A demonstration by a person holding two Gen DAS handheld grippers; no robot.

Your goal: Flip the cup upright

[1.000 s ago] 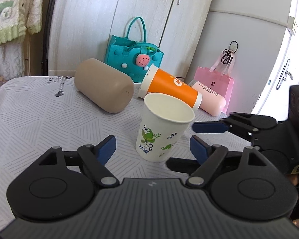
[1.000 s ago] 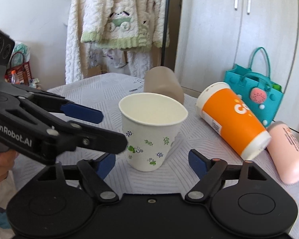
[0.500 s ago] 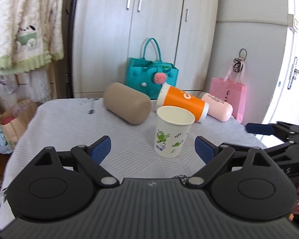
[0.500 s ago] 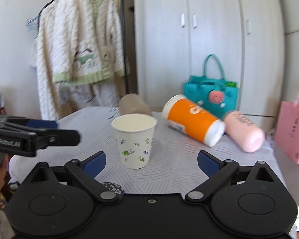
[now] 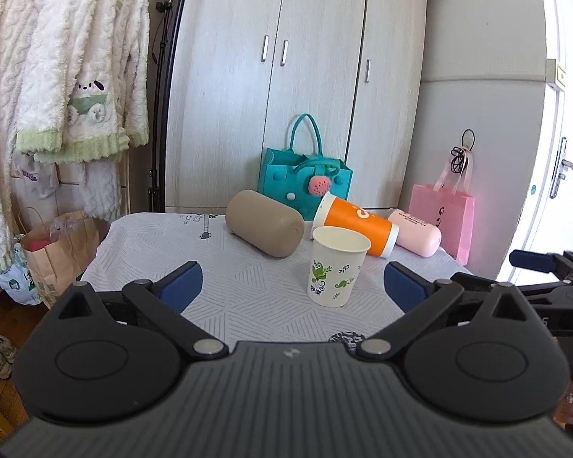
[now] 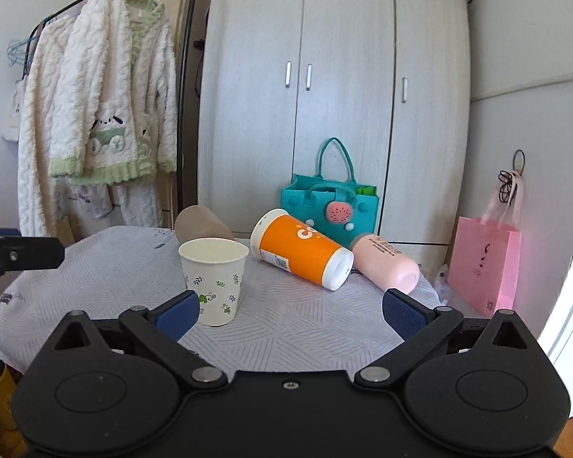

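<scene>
Left gripper (image 5: 290,286): jaws wide apart, holding nothing, short of the table edge.
Right gripper (image 6: 290,309): jaws spread, empty, also held off the table.
White paper cup with green leaf print (image 5: 338,266): stands mouth-up near the front of the patterned white tablecloth (image 5: 229,286), touched by neither tool; the flip looks done.
Orange tumbler with white lid (image 6: 301,253): on its side behind the cup; white letter "C" readable, small code label.
Pink bottle (image 6: 386,267): lying beside it, print illegible.
Tan cylinder (image 5: 265,228): lying down.
</scene>
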